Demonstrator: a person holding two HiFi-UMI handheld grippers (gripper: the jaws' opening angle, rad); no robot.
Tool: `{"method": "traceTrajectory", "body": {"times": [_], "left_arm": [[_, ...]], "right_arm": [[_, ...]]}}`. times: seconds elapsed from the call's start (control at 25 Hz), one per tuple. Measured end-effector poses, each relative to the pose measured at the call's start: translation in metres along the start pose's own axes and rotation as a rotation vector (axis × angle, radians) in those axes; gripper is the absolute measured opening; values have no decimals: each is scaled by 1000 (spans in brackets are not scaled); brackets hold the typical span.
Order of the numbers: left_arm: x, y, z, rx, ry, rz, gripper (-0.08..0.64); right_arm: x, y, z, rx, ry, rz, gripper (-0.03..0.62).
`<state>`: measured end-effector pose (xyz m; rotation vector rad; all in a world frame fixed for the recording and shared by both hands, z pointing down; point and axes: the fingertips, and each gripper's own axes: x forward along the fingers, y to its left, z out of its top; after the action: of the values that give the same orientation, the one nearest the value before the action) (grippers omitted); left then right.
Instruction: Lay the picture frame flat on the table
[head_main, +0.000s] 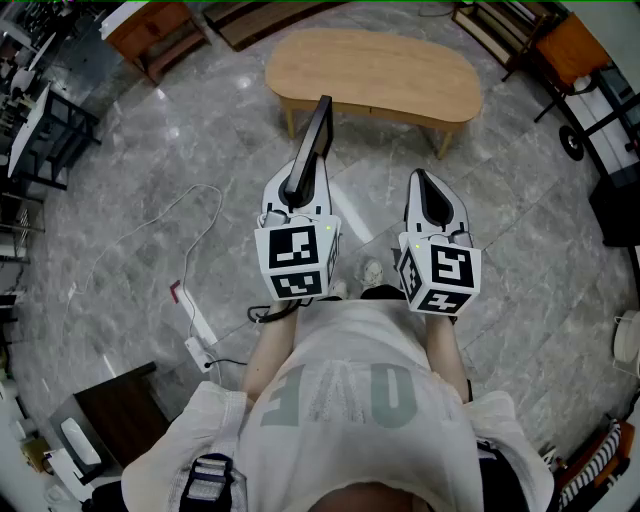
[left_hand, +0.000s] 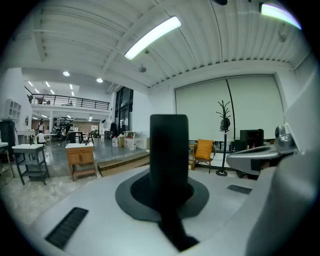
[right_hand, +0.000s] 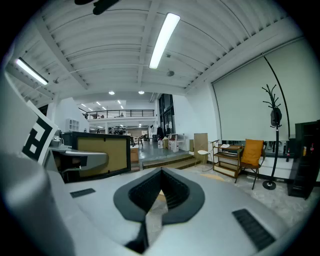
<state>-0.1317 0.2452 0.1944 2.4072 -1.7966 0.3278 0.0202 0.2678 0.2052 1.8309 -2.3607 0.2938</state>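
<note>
Grey marble floor (head_main: 140, 180) spreads under a standing person in a large open hall with strip lights on a ribbed ceiling.

At the left claw (head_main: 299, 186), the 2 jaws are pinching the picture frame (head_main: 318, 130) by its lower edge. In the left gripper view that claw (left_hand: 169, 192) shows the frame (left_hand: 169, 145) as 1 dark upright bar rising from between the pads, seen edge-on. The frame stands upright, tilted slightly to the far right in the head view, held in the air above the floor and well short of the bench (head_main: 375, 70). From the right gripper view its broad side shows: a tan panel inside a black border (right_hand: 92, 155), to the left of that camera.

The right claw (head_main: 425, 190) is level with the left and just to its right. Its jaws (right_hand: 160, 182) are pressed together at the tips, with only a sliver of floor showing through the gap behind them.

Each claw carries 1 white cube with black square markers, left (head_main: 295, 262) and right (head_main: 440, 272), near the person's pale shirt (head_main: 340, 400).

Farther out, the bench is a light wooden, kidney-shaped top on short legs at the far side. A white power strip (head_main: 200, 350) with its cable lies on the floor at the near left. An orange chair (left_hand: 204, 149) and a coat stand (left_hand: 223, 120) stand by the far wall.
</note>
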Motion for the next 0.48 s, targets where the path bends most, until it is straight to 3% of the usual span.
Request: {"method": "traceTrajectory", "body": {"times": [0.48], "left_arm": [[14,4,5,-29,-6,18,20]], "right_arm": [[14,-15,1,-20,7,17,6]]}}
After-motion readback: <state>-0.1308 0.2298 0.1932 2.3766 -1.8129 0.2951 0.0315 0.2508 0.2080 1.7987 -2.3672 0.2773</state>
